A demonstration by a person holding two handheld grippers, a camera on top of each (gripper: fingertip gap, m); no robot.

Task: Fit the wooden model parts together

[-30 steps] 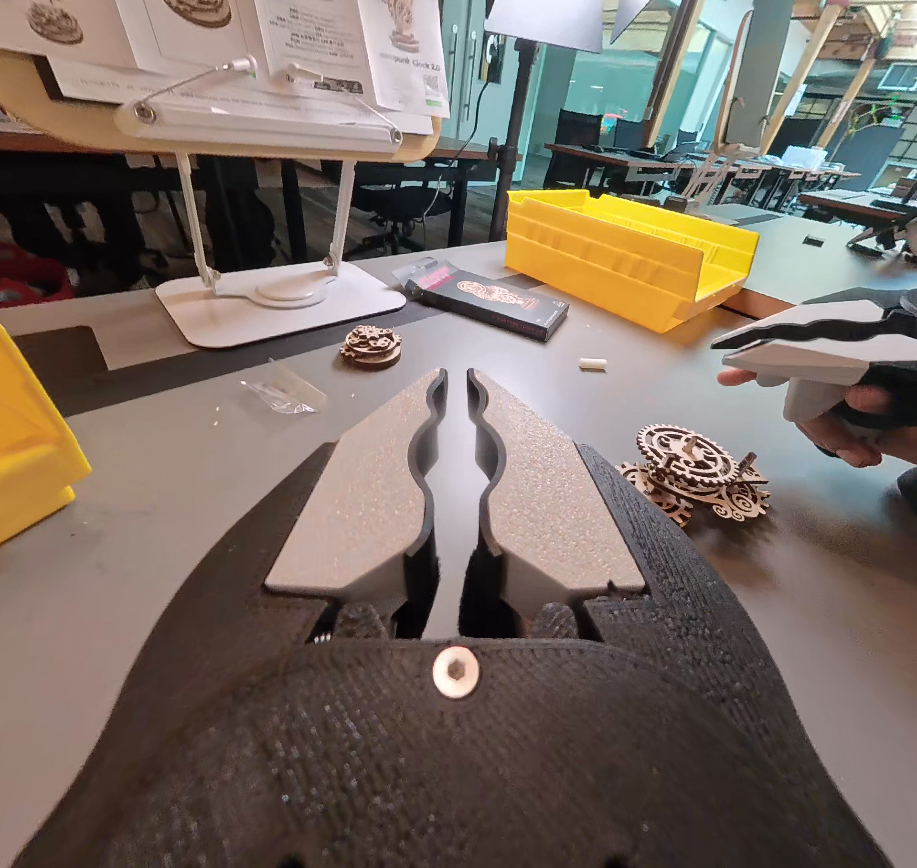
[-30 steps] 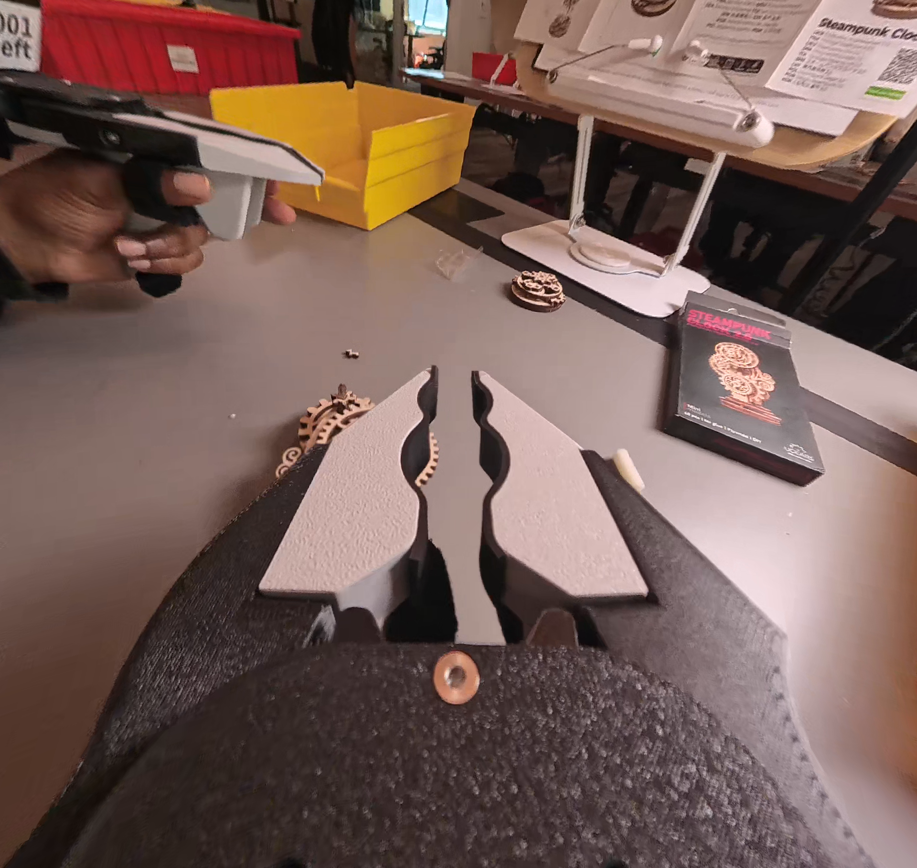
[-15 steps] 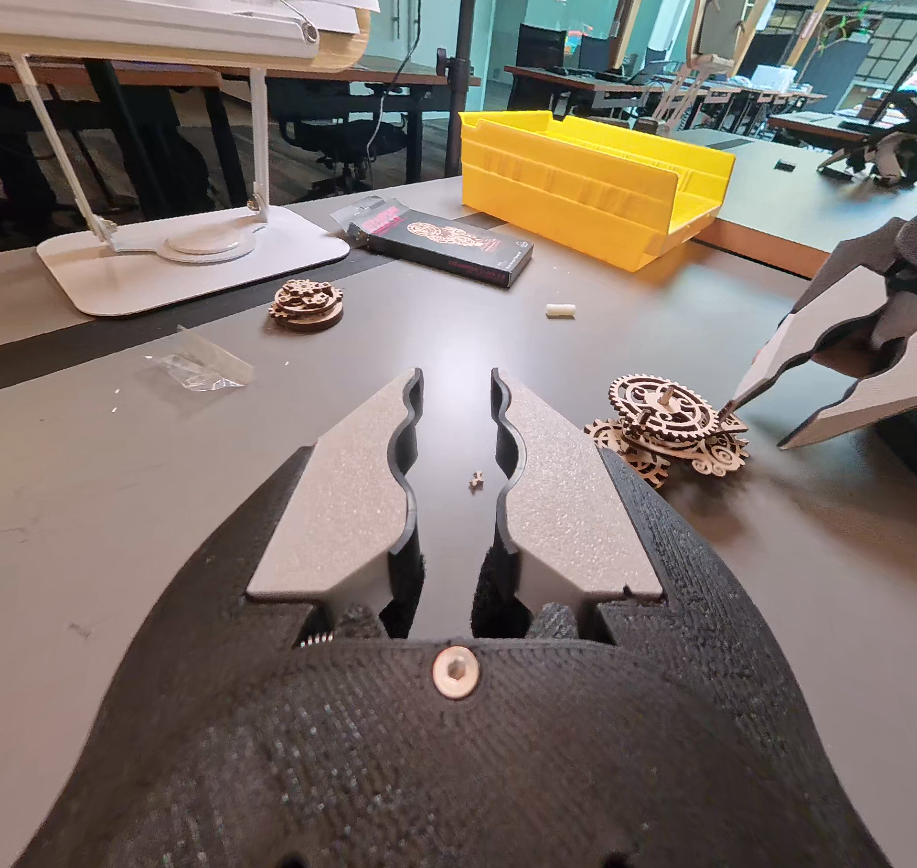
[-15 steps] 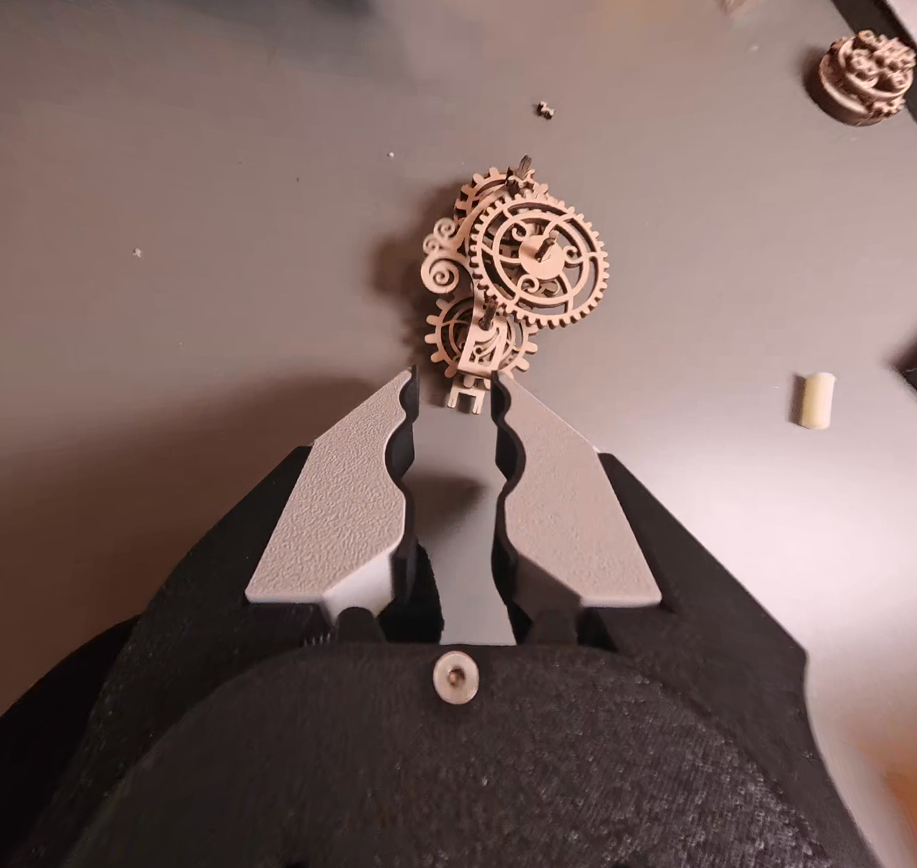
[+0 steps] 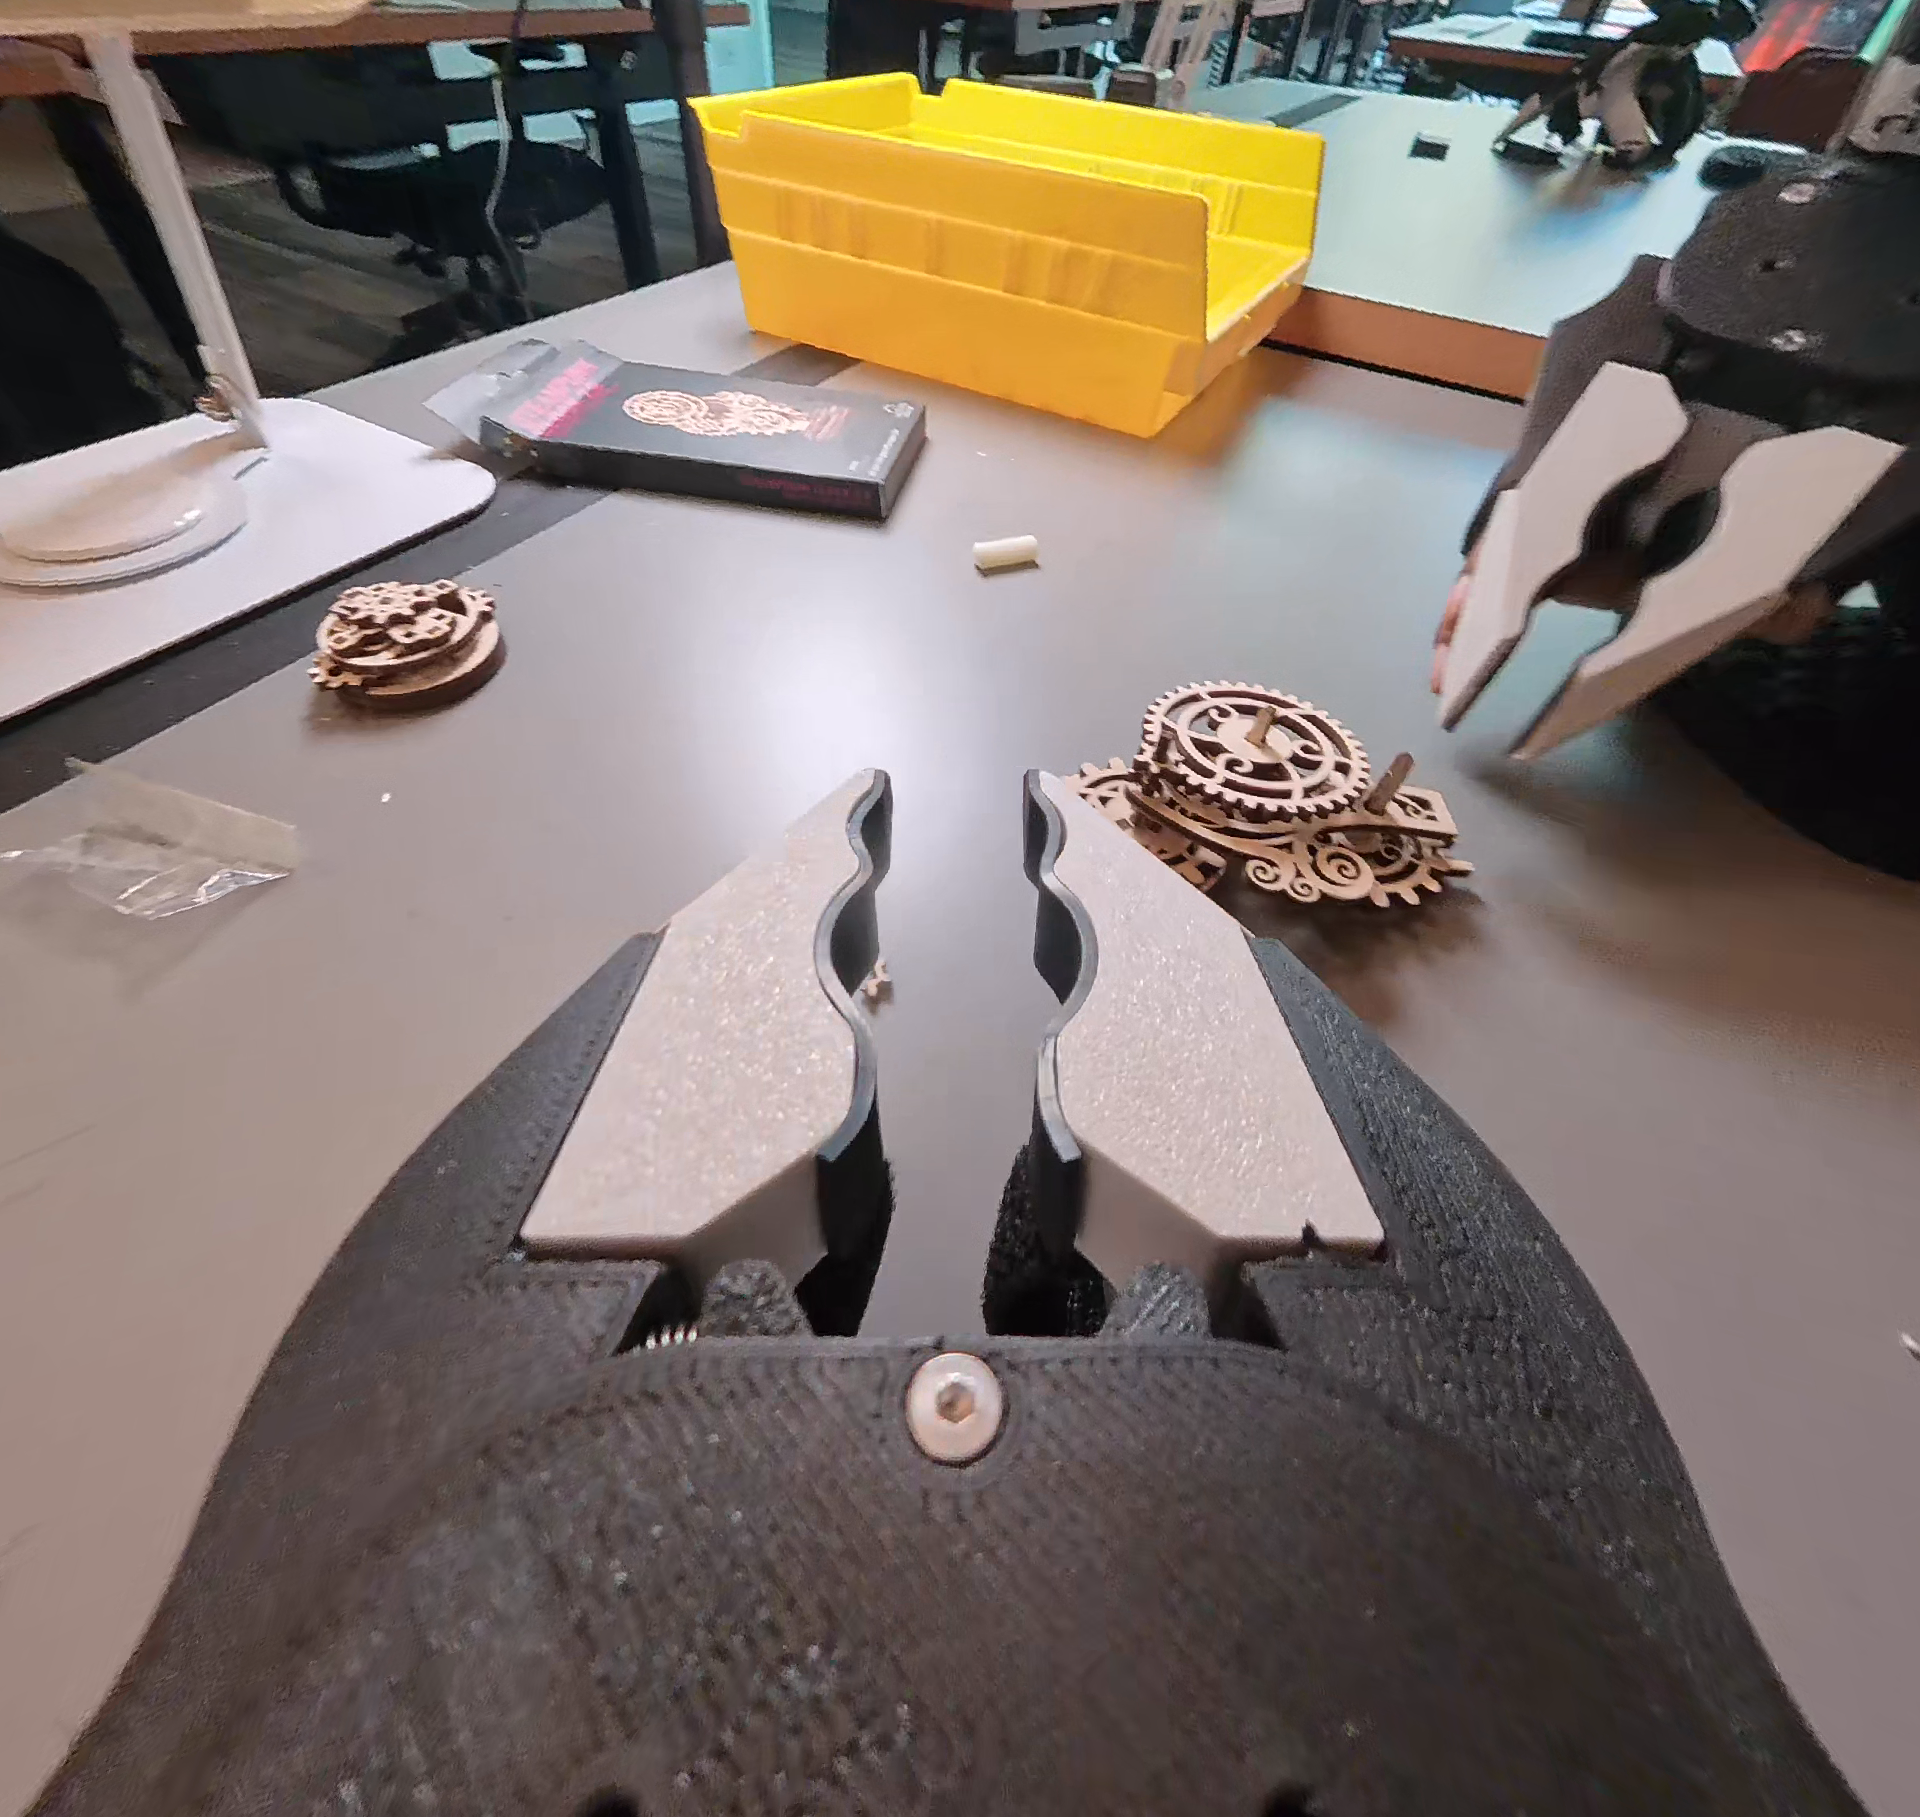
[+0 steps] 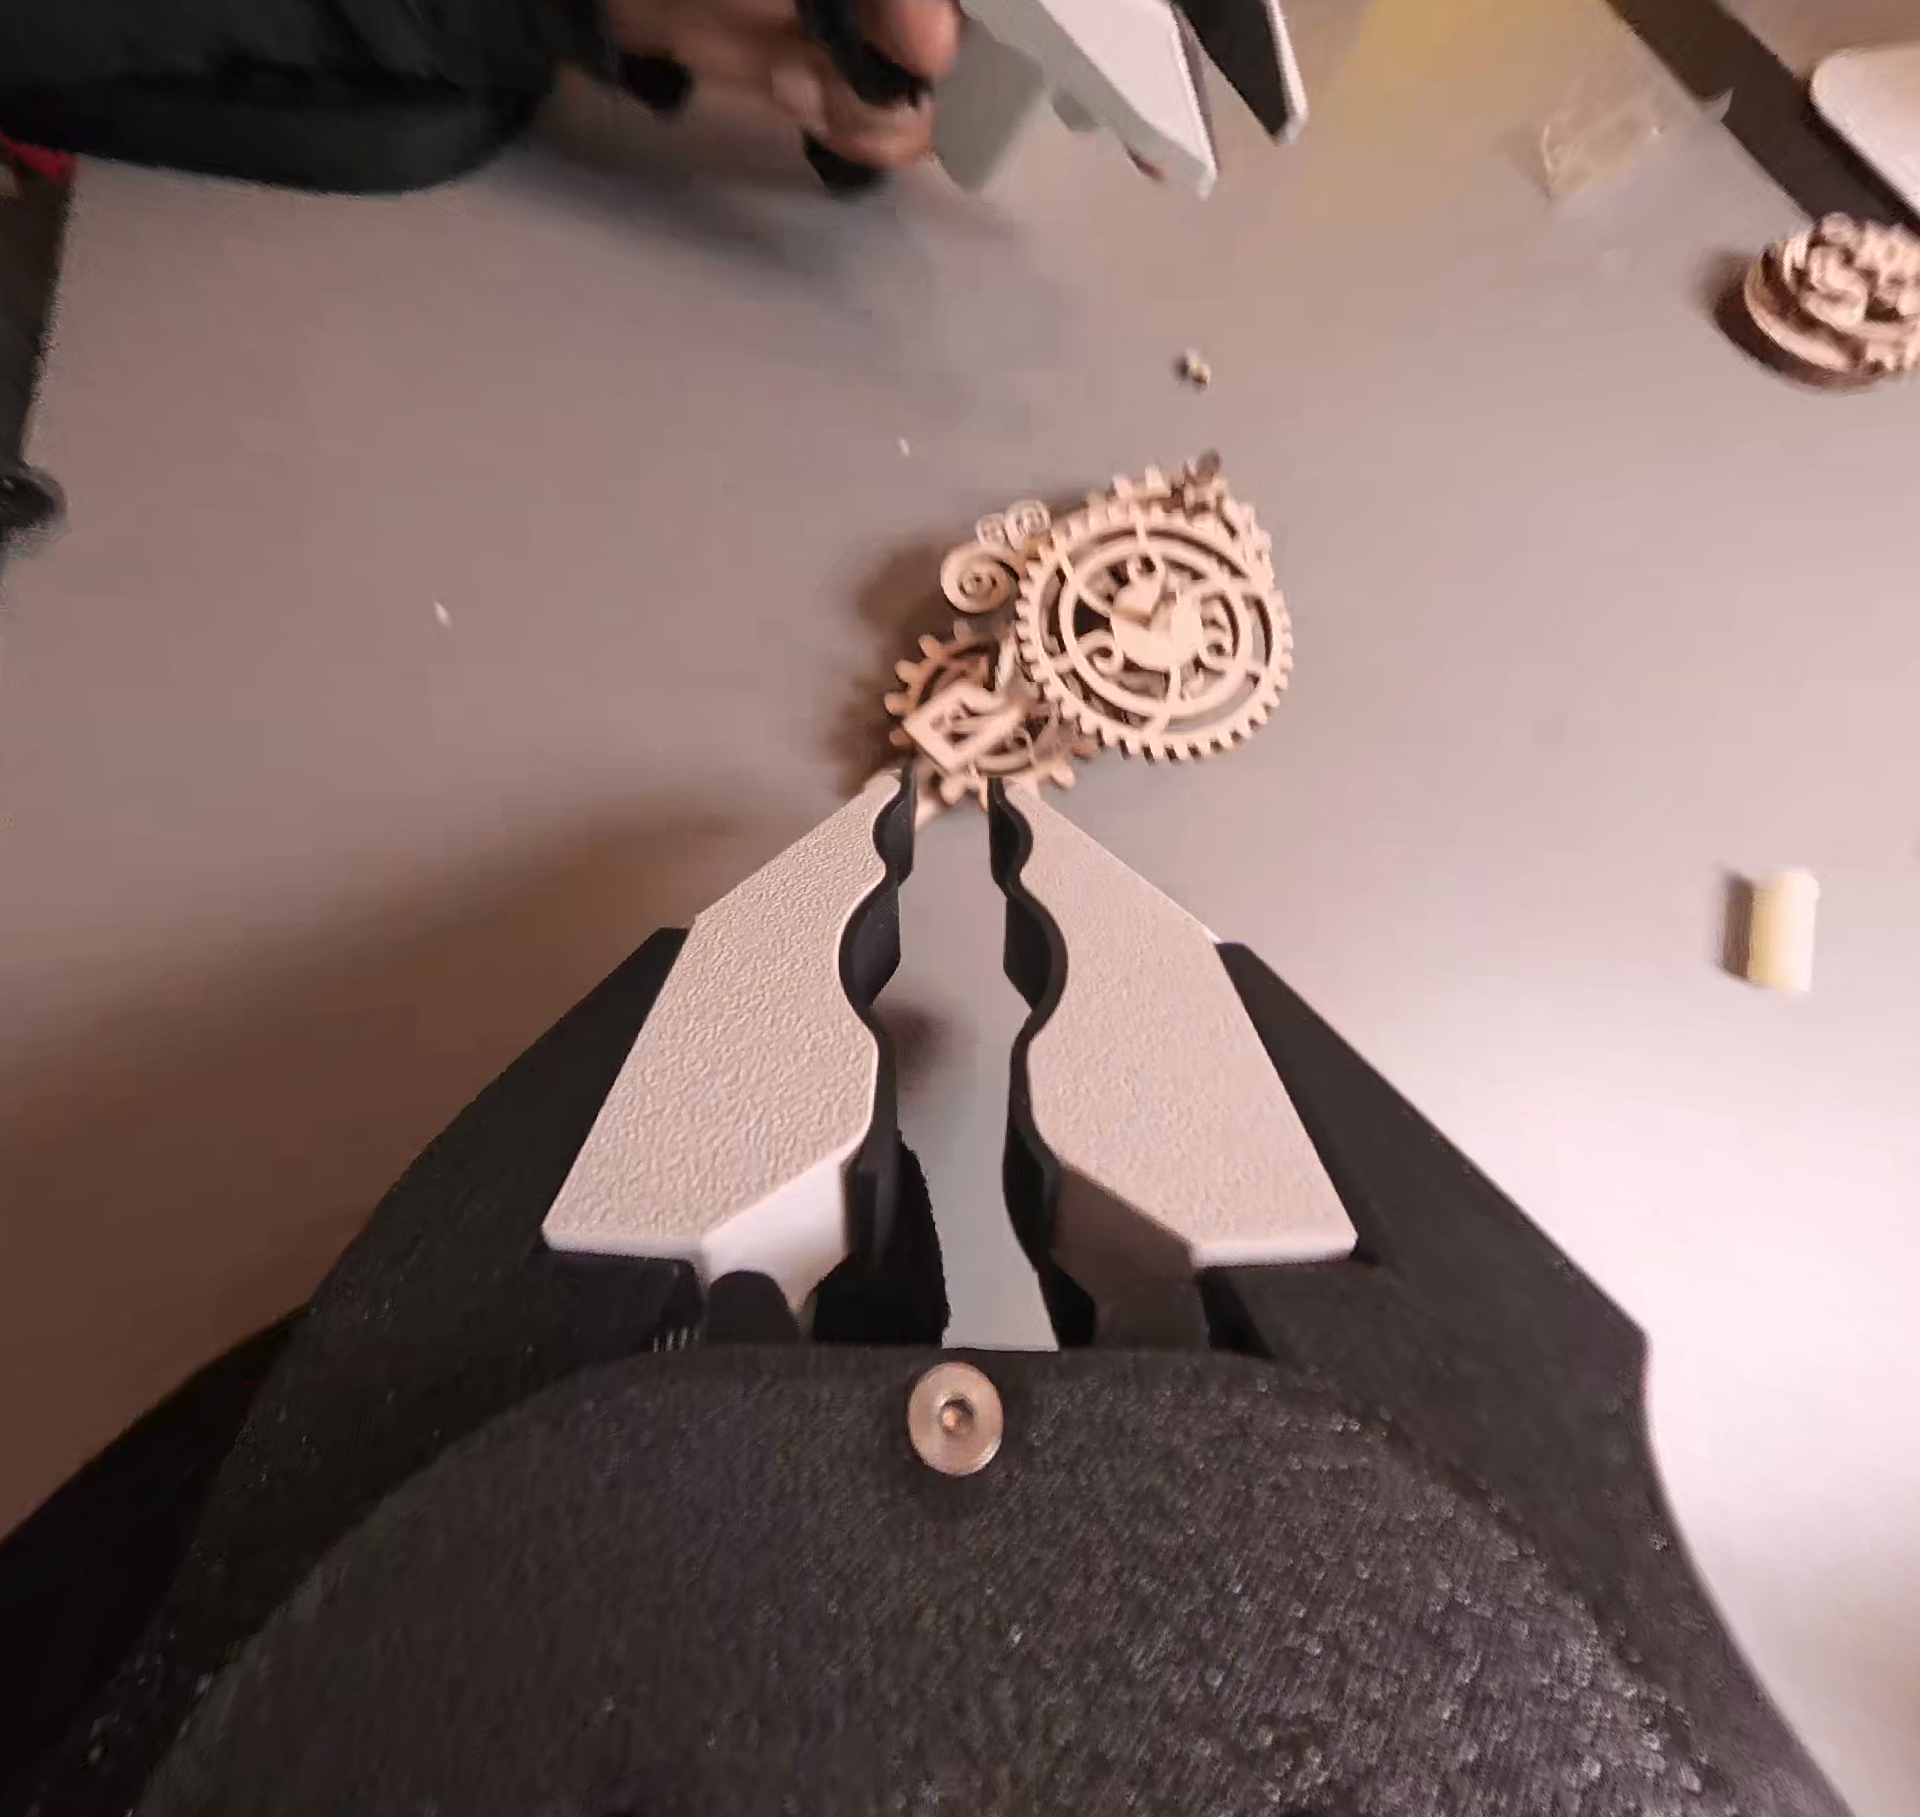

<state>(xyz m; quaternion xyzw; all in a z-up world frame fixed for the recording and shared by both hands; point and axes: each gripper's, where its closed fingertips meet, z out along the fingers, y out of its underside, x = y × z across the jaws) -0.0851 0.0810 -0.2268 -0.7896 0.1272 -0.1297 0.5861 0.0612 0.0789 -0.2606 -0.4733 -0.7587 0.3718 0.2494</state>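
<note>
1. The wooden gear model sits flat on the grey table, just right of the left gripper.
2. Left gripper's jaws are parted a fair bit with nothing between them; a tiny wooden bit lies by its left finger.
3. Right gripper is narrowed, tips right at the model's near edge, and whether they actually pinch it I can't tell.
4. A second round wooden piece is far left.
</note>
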